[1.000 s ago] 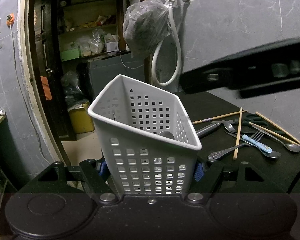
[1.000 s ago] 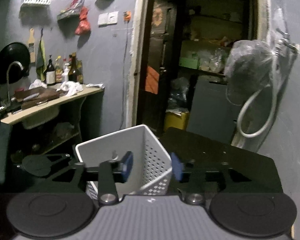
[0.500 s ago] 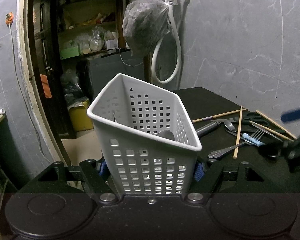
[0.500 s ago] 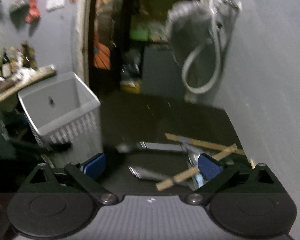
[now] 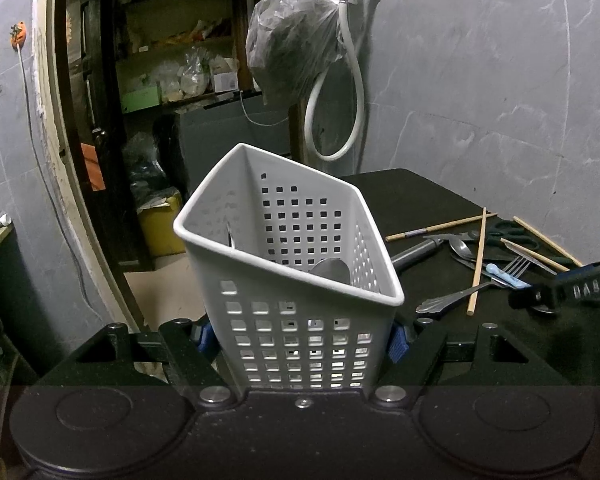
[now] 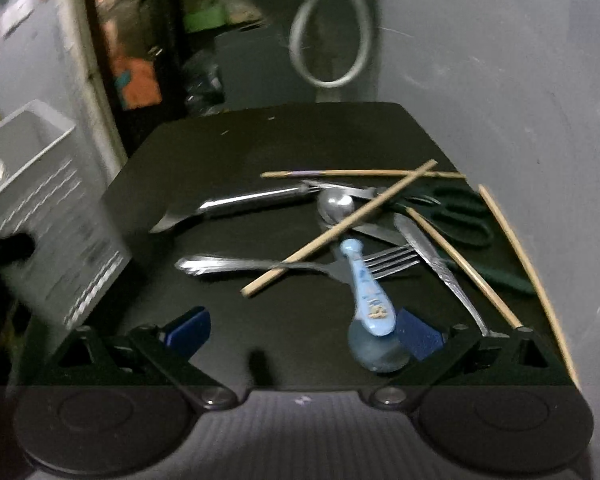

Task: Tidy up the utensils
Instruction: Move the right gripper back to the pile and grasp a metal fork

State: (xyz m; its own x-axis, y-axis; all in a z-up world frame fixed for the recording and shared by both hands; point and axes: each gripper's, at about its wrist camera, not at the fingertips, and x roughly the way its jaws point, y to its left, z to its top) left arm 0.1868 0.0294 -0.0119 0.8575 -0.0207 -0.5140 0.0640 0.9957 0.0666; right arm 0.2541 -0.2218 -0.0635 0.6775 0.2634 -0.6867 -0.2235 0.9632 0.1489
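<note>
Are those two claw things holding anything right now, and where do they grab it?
The left gripper clamps the white basket by its lower side walls. The right gripper is open and empty above the utensils.

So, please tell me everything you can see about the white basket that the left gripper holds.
The white basket looks like plastic, with a smooth thick rim and walls pierced by rows of small square holes. It narrows toward the bottom and leans, tilted to one side. The left gripper is shut on its lower part, a blue pad pressing each side. Inside, a rounded metal piece, perhaps a spoon bowl, shows near the front wall. Its underside is hidden.
</note>
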